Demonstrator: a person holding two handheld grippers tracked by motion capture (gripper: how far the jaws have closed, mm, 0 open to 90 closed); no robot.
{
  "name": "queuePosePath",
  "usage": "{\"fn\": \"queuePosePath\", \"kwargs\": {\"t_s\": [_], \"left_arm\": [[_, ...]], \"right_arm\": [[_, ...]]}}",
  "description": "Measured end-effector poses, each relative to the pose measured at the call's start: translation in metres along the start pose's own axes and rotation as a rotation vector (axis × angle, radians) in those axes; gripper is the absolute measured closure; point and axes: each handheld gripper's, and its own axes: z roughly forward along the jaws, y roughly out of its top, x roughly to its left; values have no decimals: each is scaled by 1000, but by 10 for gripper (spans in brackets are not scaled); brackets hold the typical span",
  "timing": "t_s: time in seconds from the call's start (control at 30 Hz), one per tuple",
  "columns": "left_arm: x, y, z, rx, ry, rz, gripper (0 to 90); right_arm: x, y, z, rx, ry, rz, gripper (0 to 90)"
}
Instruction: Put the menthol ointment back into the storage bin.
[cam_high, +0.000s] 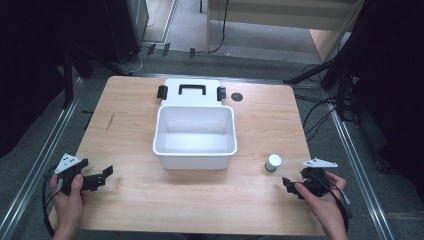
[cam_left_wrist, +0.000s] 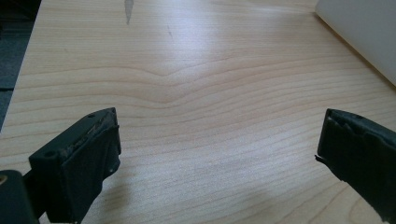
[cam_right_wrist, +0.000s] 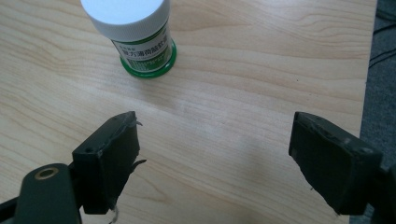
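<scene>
A small white-capped bottle (cam_high: 273, 163) with a green base stands upright on the desk (cam_high: 200, 200), at about four o'clock from the open white box (cam_high: 194, 135) and clear of its wall. The right gripper (cam_high: 292, 186) sits just beyond the bottle at five o'clock, its fingers (cam_right_wrist: 109, 154) spread wide with nothing between them; in the right gripper view the bottle (cam_right_wrist: 137, 35) stands ahead at about eleven o'clock, off the fingers' centre line, with bare wood between. The box's lid (cam_high: 192, 91), with its black handle, lies flat behind the box at twelve o'clock, and a dark round mark (cam_high: 236, 97), perhaps a hole in the desk, lies beside it at two o'clock. The left gripper (cam_high: 102, 176) rests at eight o'clock, fingers (cam_left_wrist: 91, 158) wide apart over bare wood, holding nothing.
</scene>
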Motion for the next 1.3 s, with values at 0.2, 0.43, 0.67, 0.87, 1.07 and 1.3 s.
{"fn": "queuePosePath", "kwargs": {"t_s": [0.2, 0.43, 0.67, 0.87, 1.07, 1.3], "left_arm": [[0, 0, 0, 2, 0, -1, 0], [0, 0, 0, 1, 0, -1, 0], [0, 0, 0, 2, -1, -1, 0], [0, 0, 0, 2, -1, -2, 0], [0, 0, 0, 1, -3, -5, 0], [1, 0, 0, -1, -4, -7, 0]], "right_arm": [[0, 15, 4, 163, 24, -53, 144], [8, 30, 9, 358, 14, -146, 139], [18, 48, 9, 471, 11, -198, 147], [22, 63, 13, 523, 0, -199, 156], [25, 77, 16, 539, 13, -189, 204], [29, 91, 20, 562, 24, -178, 275]]}}
